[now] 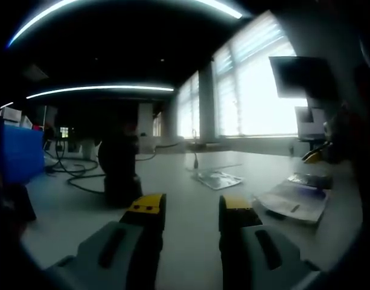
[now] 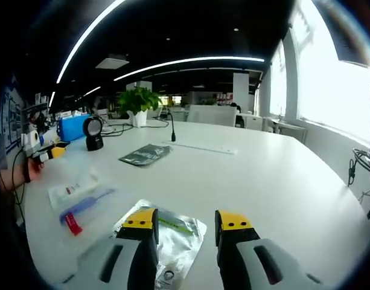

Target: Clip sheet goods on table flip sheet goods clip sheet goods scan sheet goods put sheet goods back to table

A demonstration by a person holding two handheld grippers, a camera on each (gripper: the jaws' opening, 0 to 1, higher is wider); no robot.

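Right gripper view: right gripper (image 2: pixel 186 226), jaws parted and holding nothing, poised just above a clear sheet packet (image 2: pixel 168 238) lying flat on the white table (image 2: pixel 275 175) at 6 o'clock. Further sheet goods: white pouch (image 2: pixel 72 191) and blue-red pouch (image 2: pixel 83 208) at 9 o'clock; dark pouch (image 2: pixel 145 154) at 11 o'clock, well apart. Black scanner (image 2: pixel 93 133) stands at 10 o'clock beside a potted plant (image 2: pixel 138 103).

Left gripper view: left gripper (image 1: pixel 191 211), jaws parted, empty, low over the table; silvery packets (image 1: pixel 218 179) at 1 o'clock and (image 1: pixel 295 202) at 3 o'clock; scanner close at 10 o'clock.

Progress, judged: nothing clipped yet; first clip, flip, scan and return all remain.
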